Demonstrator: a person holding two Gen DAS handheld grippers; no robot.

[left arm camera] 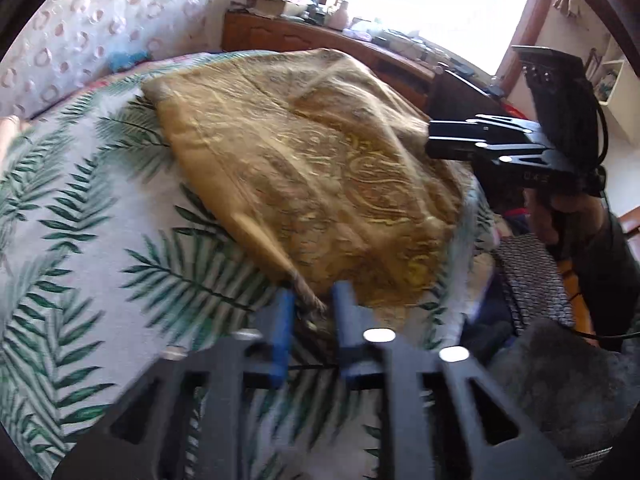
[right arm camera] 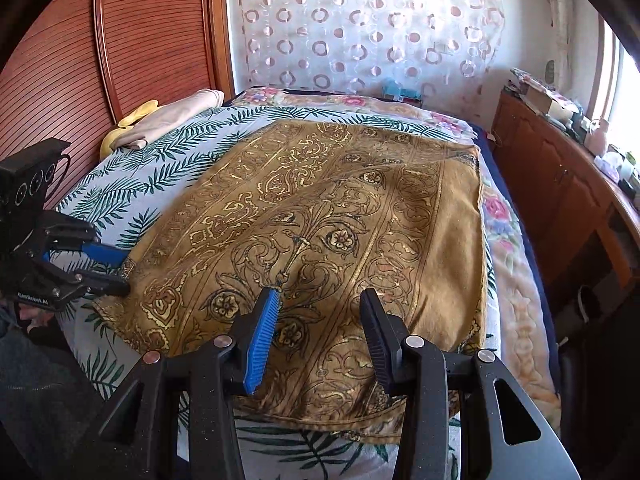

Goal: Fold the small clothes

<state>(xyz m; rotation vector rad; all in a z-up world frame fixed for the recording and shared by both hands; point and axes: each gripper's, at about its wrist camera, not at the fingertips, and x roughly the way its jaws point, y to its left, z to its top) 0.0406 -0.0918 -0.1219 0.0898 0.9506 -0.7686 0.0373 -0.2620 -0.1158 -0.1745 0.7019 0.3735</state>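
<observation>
Lying spread over the leaf-print sheet (right arm camera: 120,192) on the bed, the golden patterned cloth (right arm camera: 328,216) covers most of the middle. The left tongs (left arm camera: 310,308) are clenched on its near corner — a bunched tip of fabric sits between the blue pads (left arm camera: 282,320). The right tongs (right arm camera: 320,308) hover released above the cloth's near edge, jaws apart with nothing between them — a beige pillow (right arm camera: 176,116) rests by the wooden headboard (right arm camera: 120,40).
</observation>
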